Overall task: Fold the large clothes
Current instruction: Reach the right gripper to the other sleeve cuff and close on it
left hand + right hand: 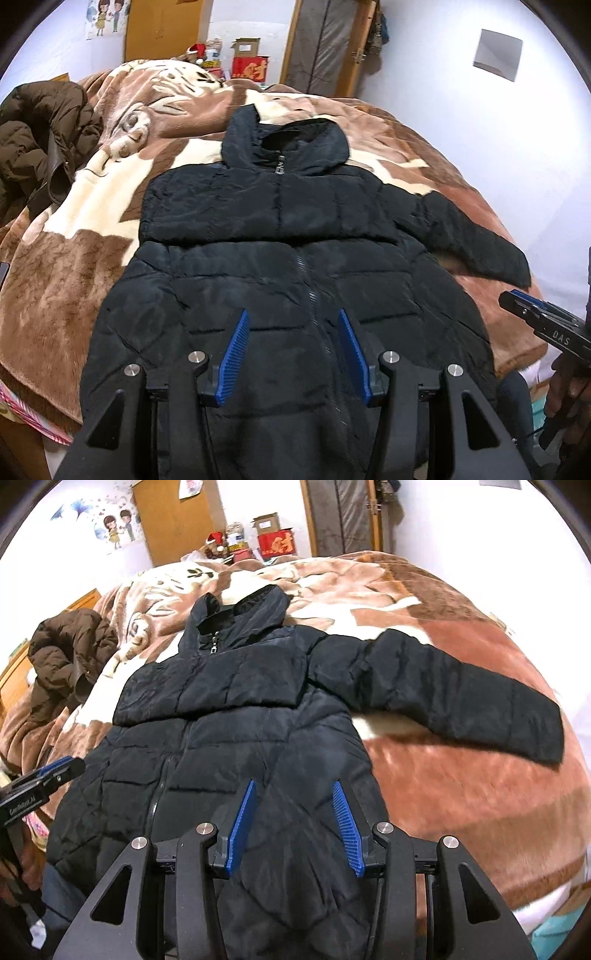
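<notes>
1. Black puffer jacket [295,229], left wrist view: lies front-up, zipped, flat on the brown blanket [74,266]. Long axis runs straight away from me, hem nearest, hood far. My left gripper [293,325] hangs over the hem w/ jaws spread, nothing betw. them. My right gripper [517,306] is off to the right; can't tell its jaws here.

2. Right wrist view: right gripper [293,797] also spread and empty, over the hem's right side. Sleeve [461,698] sticks out rightward, so right hand is nearer it, probably folded in first. Brown coat [66,653] heaped far left, well apart, not blocking.
</notes>
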Demonstrator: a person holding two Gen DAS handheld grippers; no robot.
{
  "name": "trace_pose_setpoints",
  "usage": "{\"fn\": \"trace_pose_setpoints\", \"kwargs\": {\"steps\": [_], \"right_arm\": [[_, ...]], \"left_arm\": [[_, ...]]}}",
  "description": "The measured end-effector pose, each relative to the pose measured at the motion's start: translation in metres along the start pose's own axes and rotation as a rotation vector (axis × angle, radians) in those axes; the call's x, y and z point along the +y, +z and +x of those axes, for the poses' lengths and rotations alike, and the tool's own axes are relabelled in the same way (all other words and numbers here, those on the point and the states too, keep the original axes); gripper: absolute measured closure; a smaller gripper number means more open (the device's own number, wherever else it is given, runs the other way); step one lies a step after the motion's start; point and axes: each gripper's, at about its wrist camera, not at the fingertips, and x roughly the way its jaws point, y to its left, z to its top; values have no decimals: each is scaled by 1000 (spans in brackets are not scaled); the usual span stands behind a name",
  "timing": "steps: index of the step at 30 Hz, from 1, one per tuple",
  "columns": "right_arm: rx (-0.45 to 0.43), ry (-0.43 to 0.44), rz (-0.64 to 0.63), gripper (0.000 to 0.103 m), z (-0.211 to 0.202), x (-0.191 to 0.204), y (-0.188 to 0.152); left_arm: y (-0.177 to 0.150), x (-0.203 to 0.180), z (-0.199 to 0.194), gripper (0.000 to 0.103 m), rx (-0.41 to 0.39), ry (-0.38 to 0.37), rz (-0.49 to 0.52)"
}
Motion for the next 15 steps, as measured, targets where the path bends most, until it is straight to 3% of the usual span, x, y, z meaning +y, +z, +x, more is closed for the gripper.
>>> {"fn": "trace_pose_setpoints", "kwargs": {"steps": [8, 15], "right_arm": [[-18, -14, 88, 53, -12, -33, -6], [-18, -35, 190, 47, -6, -73, -2]], "left_arm": [[0, -13, -4, 51, 4, -3, 10], [10, -9, 7, 43, 14, 31, 1]]}}
